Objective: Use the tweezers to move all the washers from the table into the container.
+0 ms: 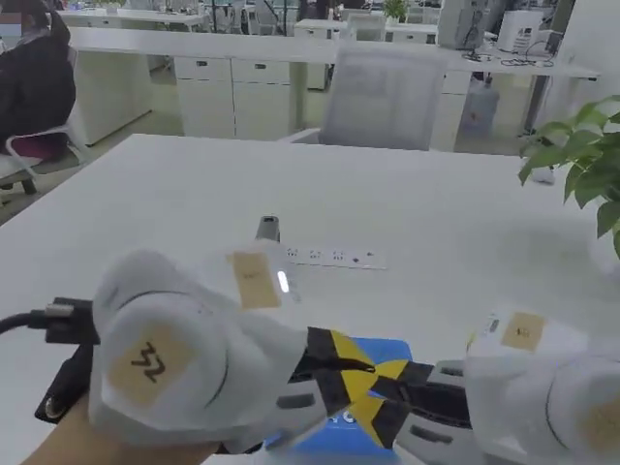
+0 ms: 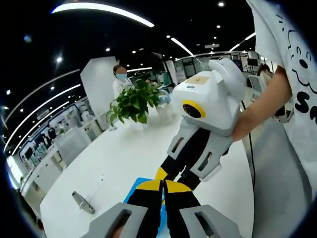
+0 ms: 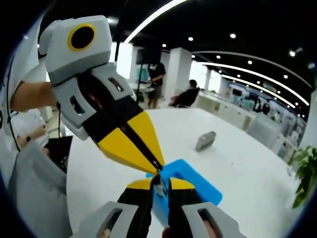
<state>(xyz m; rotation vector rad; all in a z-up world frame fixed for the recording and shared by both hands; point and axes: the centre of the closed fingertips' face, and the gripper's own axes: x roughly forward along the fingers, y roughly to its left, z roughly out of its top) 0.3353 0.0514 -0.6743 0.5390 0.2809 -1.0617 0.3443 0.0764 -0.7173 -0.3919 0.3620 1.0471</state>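
Tabletop (image 1: 194,194), white and broad, carries a flat blue plastic container (image 3: 198,181). Above it the left gripper (image 3: 157,168), jaws pressed together and empty, meets tip to tip the right gripper (image 3: 159,182), nipped on what looks like thin silvery tweezers (image 3: 159,188).

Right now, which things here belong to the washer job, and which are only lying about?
Job: blue container, left tool, right tool, slim grey piece between the right tool's jaws (perhaps the tweezers).
Lying about: power strip, small grey block, potted plant, chair.
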